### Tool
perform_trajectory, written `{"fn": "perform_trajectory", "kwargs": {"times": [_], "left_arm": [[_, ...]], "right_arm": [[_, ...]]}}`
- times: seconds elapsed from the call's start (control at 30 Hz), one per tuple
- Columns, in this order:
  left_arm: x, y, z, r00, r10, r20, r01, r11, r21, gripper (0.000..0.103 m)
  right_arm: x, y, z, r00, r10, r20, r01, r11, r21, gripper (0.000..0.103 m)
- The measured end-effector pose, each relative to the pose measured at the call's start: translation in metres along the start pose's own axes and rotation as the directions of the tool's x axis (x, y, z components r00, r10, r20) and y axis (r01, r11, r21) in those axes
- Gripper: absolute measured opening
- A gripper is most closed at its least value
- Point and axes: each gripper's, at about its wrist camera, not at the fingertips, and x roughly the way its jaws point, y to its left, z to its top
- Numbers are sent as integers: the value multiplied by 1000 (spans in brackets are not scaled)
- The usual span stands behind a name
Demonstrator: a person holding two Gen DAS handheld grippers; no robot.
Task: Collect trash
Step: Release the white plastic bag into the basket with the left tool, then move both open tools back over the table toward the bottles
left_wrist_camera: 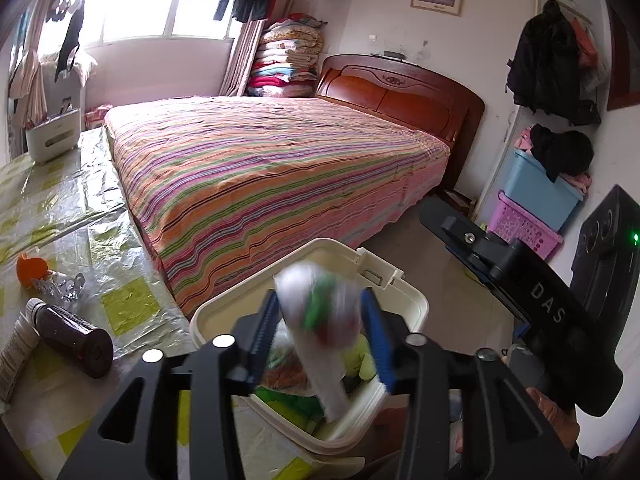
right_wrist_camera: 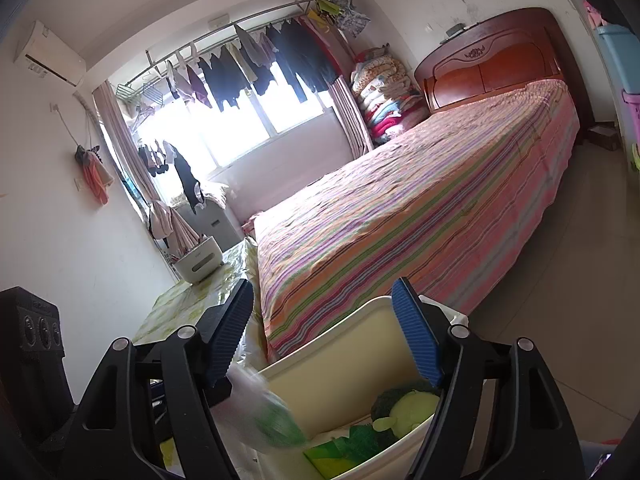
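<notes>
My left gripper [left_wrist_camera: 320,320] has its pads spread, and the blurred plastic wrapper [left_wrist_camera: 320,320] sits loose between them, long axis pointing down into the cream bin [left_wrist_camera: 416,304] directly below. My right gripper [right_wrist_camera: 324,332] gapes empty, the bin just beyond its fingertips.

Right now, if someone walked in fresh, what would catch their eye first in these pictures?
Most likely the blurred clear wrapper with green and red print, between the left gripper fingers right above the cream trash bin, which already holds green scraps. Behind it the striped bed fills the room. The right gripper hangs open over the same bin.
</notes>
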Motion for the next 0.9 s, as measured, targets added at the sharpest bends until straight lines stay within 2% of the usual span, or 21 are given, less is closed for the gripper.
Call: {"fn": "perform_trajectory", "kwargs": {"times": [0.07,0.13,0.27,0.5,0.57,0.7,0.8,0.9], "left_arm": [[-4,-3,0,1000,8,25,-8,1000,14,64],[-10,-5,0,998,30,56,-32,999,24,72],[-16,-2,1,995,60,80,-63,997,33,72],[-35,28,6,989,130,74,-130,992,-4,72],[-42,36,5,986,150,75,-150,989,-4,72],[-62,55,4,971,226,77,-231,971,59,72],[-76,66,1,954,285,94,-295,947,127,72],[-92,91,-5,938,333,92,-343,928,146,72]], "right_arm": [[0,0,1,1000,2,0,-2,1000,1,71],[0,0,0,1000,-1,0,1,1000,-1,71],[1,0,-1,1000,1,-4,-1,1000,3,71],[9,8,-5,999,23,-35,-23,1000,-12,71],[11,11,-8,998,33,-48,-34,999,-17,74],[20,23,-13,993,74,-93,-79,996,-48,75],[33,38,-21,978,132,-162,-146,987,-73,76],[50,60,-32,946,204,-252,-234,968,-95,76]]}}
